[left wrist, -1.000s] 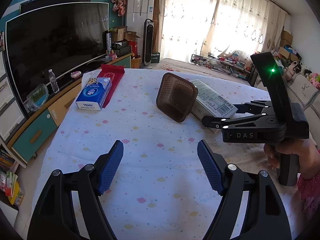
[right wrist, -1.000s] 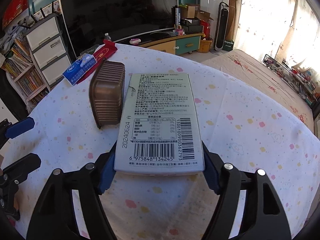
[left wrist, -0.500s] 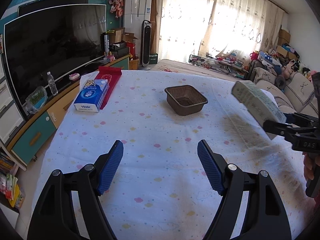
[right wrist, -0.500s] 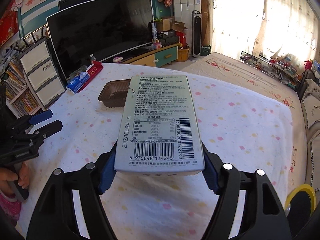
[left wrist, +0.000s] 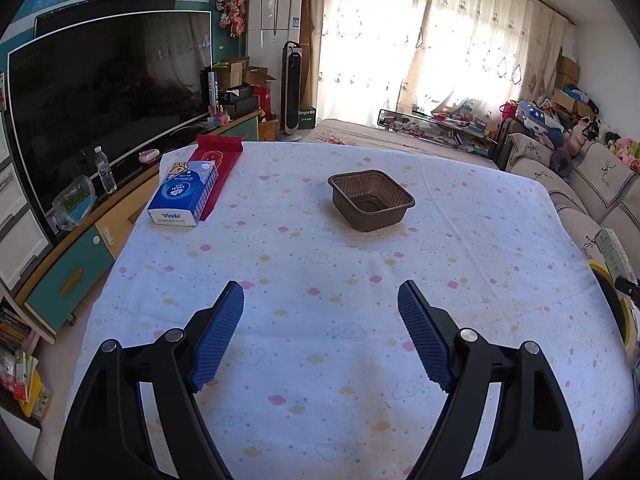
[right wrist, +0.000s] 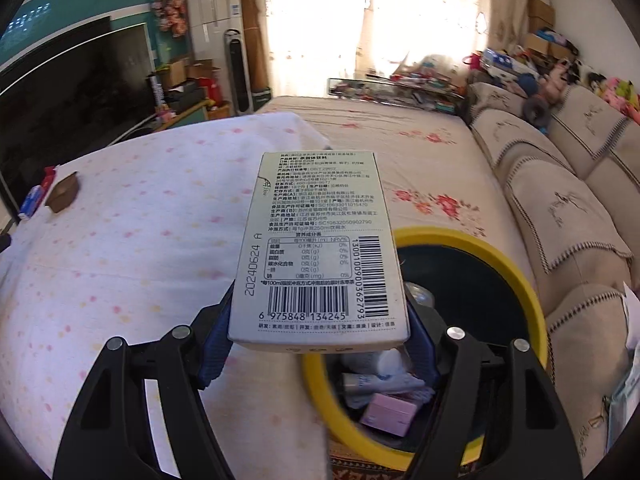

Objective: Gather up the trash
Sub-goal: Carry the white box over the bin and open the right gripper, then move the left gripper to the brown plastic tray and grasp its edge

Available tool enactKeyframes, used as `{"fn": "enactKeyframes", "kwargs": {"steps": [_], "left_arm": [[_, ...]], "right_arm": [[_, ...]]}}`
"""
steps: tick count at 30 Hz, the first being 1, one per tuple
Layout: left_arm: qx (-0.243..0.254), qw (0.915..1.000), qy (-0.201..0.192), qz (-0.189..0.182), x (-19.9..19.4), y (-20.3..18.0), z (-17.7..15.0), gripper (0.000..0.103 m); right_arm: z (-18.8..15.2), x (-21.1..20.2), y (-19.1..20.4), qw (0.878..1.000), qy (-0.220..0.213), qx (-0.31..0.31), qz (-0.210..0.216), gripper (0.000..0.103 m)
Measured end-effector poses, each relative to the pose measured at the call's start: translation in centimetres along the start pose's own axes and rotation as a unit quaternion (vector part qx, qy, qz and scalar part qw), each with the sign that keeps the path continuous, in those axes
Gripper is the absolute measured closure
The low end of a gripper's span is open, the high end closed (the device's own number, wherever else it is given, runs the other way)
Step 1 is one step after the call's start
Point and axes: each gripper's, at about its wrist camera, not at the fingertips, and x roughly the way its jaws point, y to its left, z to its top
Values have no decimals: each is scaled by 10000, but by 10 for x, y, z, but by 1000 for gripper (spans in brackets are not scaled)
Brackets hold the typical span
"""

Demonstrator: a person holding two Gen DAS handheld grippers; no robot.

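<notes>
My right gripper (right wrist: 320,312) is shut on a pale green drink-mix box (right wrist: 316,232), barcode side up. It holds the box over the near rim of a yellow-rimmed dark bin (right wrist: 500,256) beside the table. The bin holds several pieces of trash, among them a pink box (right wrist: 386,414). In the left wrist view the box (left wrist: 614,250) and the bin's rim (left wrist: 600,269) show at the far right edge. A brown plastic tray (left wrist: 371,200) sits upright mid-table. My left gripper (left wrist: 320,292) hovers above the cloth short of it, jaws opening, nothing between them.
A blue tissue pack (left wrist: 184,194) lies on a red packet (left wrist: 218,152) at the table's far left. The table wears a white dotted cloth (left wrist: 320,360). A beige sofa (right wrist: 560,200) runs to the right of the bin. A TV and cabinet (left wrist: 100,92) stand to the left.
My right gripper has carried the box off the table to the right and now holds it over the bin. The brown tray dropped from tilted to flat. My left gripper stayed put.
</notes>
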Motion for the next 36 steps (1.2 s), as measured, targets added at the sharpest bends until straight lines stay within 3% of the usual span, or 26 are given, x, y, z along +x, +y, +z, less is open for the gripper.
{"fn": "enactKeyframes", "kwargs": {"steps": [5, 8, 12, 17, 21, 24, 27, 33, 36], "left_arm": [[7, 10000, 7, 8, 0, 0, 1, 24], [-10, 10000, 18, 6, 1, 1, 1, 24], [4, 10000, 34, 17, 1, 1, 1, 24], [86, 9999, 74, 32, 3, -2, 0, 24], [157, 9998, 94, 36, 4, -8, 1, 24], [248, 9991, 331, -55, 10, -20, 2, 24], [504, 9973, 492, -198, 16, -42, 14, 24], [962, 9944, 220, -367, 39, -83, 60, 27], [956, 9940, 485, -214, 69, -93, 75, 37]], "right_arm": [[-25, 21, -44, 9980, 259, 393, -425, 34], [-37, 31, -63, 9968, 384, 588, -386, 33], [-38, 31, -65, 9953, 326, 734, -541, 33], [-9, 2, -26, 9962, -6, 817, -305, 33], [28, -25, 35, 9960, -457, 699, 317, 26], [48, -35, 81, 9925, -757, 503, 816, 26], [54, -36, 116, 9896, -999, 348, 972, 26], [47, -28, 129, 9890, -1035, 232, 1032, 25], [44, -21, 127, 9887, -926, 354, 1125, 25]]}}
